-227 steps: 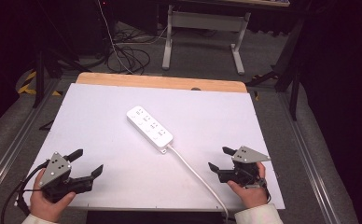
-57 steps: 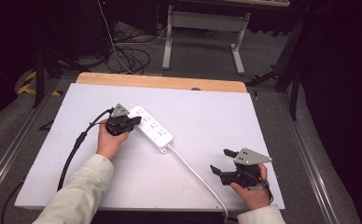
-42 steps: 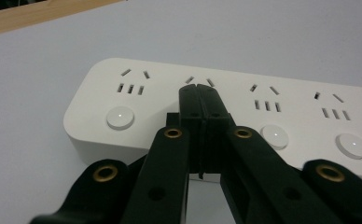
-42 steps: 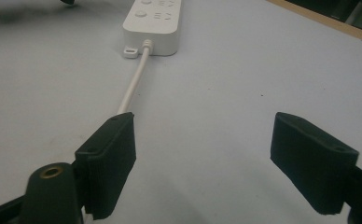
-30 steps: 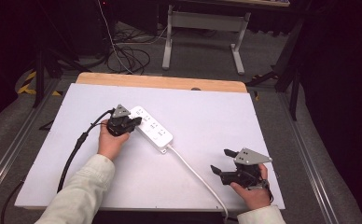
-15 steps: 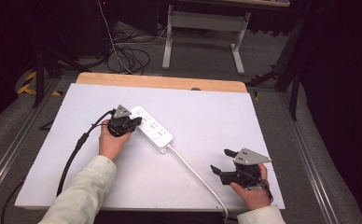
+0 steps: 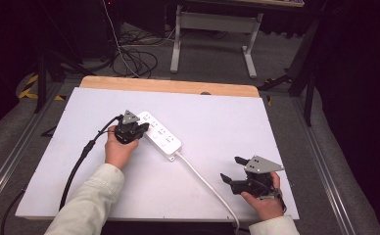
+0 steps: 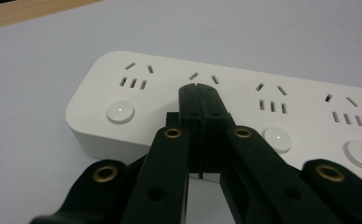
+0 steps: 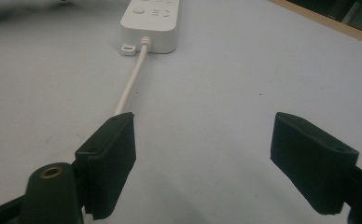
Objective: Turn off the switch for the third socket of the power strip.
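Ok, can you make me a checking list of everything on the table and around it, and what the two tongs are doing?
Surface: white table top with a wooden far edge.
Job's things: white power strip, lying flat, round buttons beside its sockets.
Clutter: nothing seen.
Tongs: left tongs shut, tips over the power strip between two sockets; whether they press on it cannot be told. Right tongs open, holding nothing, near the table's front right.
Cables: white cord runs from the strip off the front edge; black cable trails from the left tongs.
Surroundings: dark floor, loose cables, a grey metal stand.
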Available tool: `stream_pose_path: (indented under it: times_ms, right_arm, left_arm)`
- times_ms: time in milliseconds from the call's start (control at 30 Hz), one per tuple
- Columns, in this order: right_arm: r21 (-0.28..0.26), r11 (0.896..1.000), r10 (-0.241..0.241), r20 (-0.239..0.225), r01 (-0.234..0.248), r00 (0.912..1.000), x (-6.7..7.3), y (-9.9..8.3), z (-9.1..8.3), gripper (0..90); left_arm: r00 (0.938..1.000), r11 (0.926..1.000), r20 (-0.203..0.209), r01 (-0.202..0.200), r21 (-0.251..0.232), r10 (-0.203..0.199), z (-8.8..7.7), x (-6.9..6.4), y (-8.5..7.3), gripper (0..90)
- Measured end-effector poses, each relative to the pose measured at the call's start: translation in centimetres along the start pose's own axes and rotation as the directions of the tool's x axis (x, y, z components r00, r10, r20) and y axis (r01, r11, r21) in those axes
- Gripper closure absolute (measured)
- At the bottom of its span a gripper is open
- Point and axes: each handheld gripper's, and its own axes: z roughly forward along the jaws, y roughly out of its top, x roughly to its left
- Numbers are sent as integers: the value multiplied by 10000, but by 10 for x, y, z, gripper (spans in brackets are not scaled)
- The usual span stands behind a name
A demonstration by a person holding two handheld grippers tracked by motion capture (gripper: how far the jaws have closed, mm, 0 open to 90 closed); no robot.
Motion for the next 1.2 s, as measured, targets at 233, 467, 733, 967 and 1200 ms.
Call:
stream_pose_path:
  times_ms: [233, 467, 733, 967, 1200]
  right_arm:
    - [3, 10000, 11, -59, -10, 10000, 0, 0, 0, 227]
    - [11, 10000, 33, -64, -33, 10000, 1, 0, 0, 227]
    - [13, 10000, 28, -68, -28, 10000, 1, 0, 0, 227]
    - [12, 10000, 10, -90, -10, 10000, 1, 0, 0, 227]
    - [-5, 10000, 16, -125, -16, 9999, 1, -1, 1, 227]
  left_arm:
    - [9999, 9999, -134, -85, 61, 86, 0, -1, 1, 898]
    - [9997, 9998, -224, -122, 176, 126, 0, -3, 2, 898]
    - [9993, 9997, -354, -104, 239, 112, 0, -5, 3, 899]
    - [9972, 9969, -498, -528, 577, 557, 1, -12, 7, 900]
    - [9969, 9966, -596, -479, 668, 519, 1, -11, 7, 900]
